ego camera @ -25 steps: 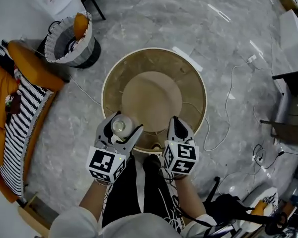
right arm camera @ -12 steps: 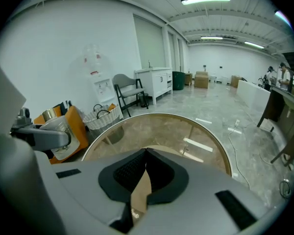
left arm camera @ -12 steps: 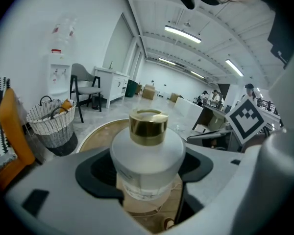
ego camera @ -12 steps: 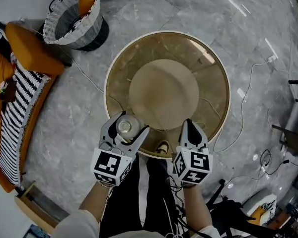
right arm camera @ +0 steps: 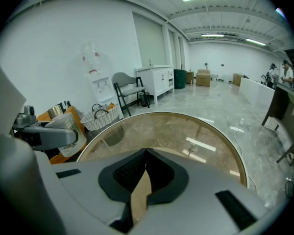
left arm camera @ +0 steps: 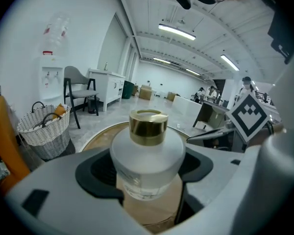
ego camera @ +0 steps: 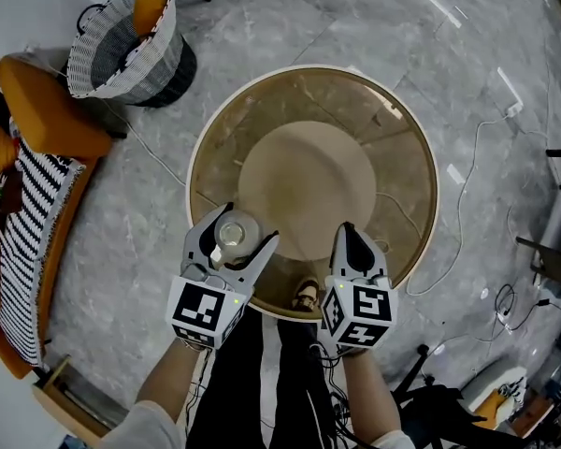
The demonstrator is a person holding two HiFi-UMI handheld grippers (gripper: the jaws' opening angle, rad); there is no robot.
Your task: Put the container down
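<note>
round glass table [ego camera: 404,143] below left tongs [ego camera: 239,232] clamped on container [left arm camera: 147,158], gold cap [left arm camera: 148,126] shown only by their camera; right tongs [right arm camera: 145,154] closed

The container [left arm camera: 146,153] has its sides concealed where the pads of the left hand-held gripper [left arm camera: 147,180] meet it. Whether its base clears the surface [ego camera: 402,166] cannot be established. The print on its glass is too blurred to read. In the head view only its top shows. The striped cushion [ego camera: 23,241] is cut by that view's left edge. The distant figures [left arm camera: 245,84] are too small to make out.
</note>
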